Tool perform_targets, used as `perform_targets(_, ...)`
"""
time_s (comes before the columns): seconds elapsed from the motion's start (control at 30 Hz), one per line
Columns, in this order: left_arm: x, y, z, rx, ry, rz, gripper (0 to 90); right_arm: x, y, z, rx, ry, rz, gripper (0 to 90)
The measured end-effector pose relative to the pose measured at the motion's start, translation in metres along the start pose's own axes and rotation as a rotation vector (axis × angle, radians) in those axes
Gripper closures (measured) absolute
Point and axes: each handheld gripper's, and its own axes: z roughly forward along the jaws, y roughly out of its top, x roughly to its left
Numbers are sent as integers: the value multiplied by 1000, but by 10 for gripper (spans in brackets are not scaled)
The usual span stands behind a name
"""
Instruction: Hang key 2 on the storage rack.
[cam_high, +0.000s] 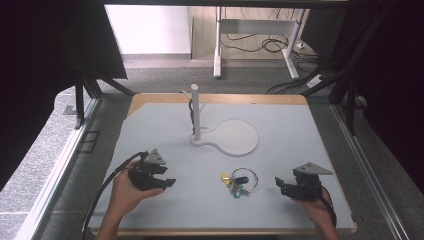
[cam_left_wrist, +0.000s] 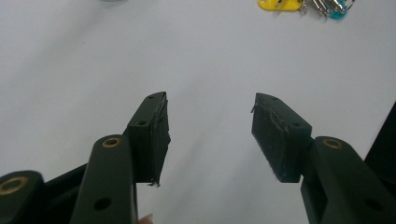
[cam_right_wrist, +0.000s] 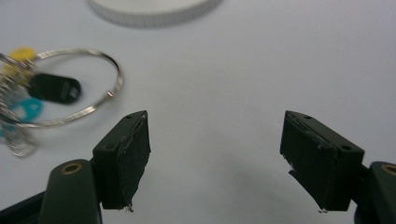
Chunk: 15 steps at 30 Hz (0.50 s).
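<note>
Keys (cam_high: 239, 183) on a big metal ring lie flat on the table (cam_high: 150, 130), near the front edge, between the two grippers. Left gripper (cam_high: 169, 183) and right gripper (cam_high: 278, 183) both have their jaws spread and hold nothing. A white stand (cam_high: 196, 112) is farther back.

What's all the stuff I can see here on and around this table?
Table: one, pale grey top with wooden edge, centre.
Stand: one, white post on a round flat base, middle of the table.
Bunch of keys: one, large metal ring with yellow, black and teal tags, near edge between the grippers.
Desk frame: one, white legs, on the floor behind.
Cables: several, black, floor at the back.
Left gripper: black, open, apart from the keys.
Right gripper: black, open, beside the keys.
</note>
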Motion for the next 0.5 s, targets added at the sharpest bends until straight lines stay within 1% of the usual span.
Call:
perform_targets(0.07,1,-3,2,-11,-16,3,463,7,8,-10,-43,2,-35,242)
perform_targets(0.1,1,-3,2,-11,-16,3,463,7,8,-10,-43,2,-35,242)
perform_targets(0.13,1,-5,5,-10,-29,2,463,12,14,-14,-62,16,-61,240)
perform_targets(0.17,1,-5,5,-10,-29,2,463,14,16,-14,-68,19,-73,239)
perform_targets(0.2,1,-5,7,-1,-35,3,463,14,16,-14,-68,19,-73,239)
perform_targets(0.23,2,-6,9,1,-46,9,463,21,23,-14,-72,31,-104,238)
perform_targets(0.3,2,-5,10,-6,-61,11,463,25,27,-12,-70,43,-120,244)
perform_targets(0.33,2,-5,10,-6,-61,11,463,25,27,-12,-70,43,-120,244)
perform_targets(0.37,3,-4,9,-16,-73,6,463,31,34,-10,-37,59,-151,255)
perform_targets(0.4,3,-4,9,-16,-73,6,463,31,34,-10,-37,59,-151,255)
perform_targets(0.43,3,-4,9,-21,-79,4,463,33,37,-9,-22,60,-168,263)
perform_targets(0.47,3,-4,9,-19,-83,4,463,35,42,-10,-1,63,-203,274)
perform_targets(0.5,0,-5,9,4,-89,23,450,39,49,-14,21,92,-245,316)
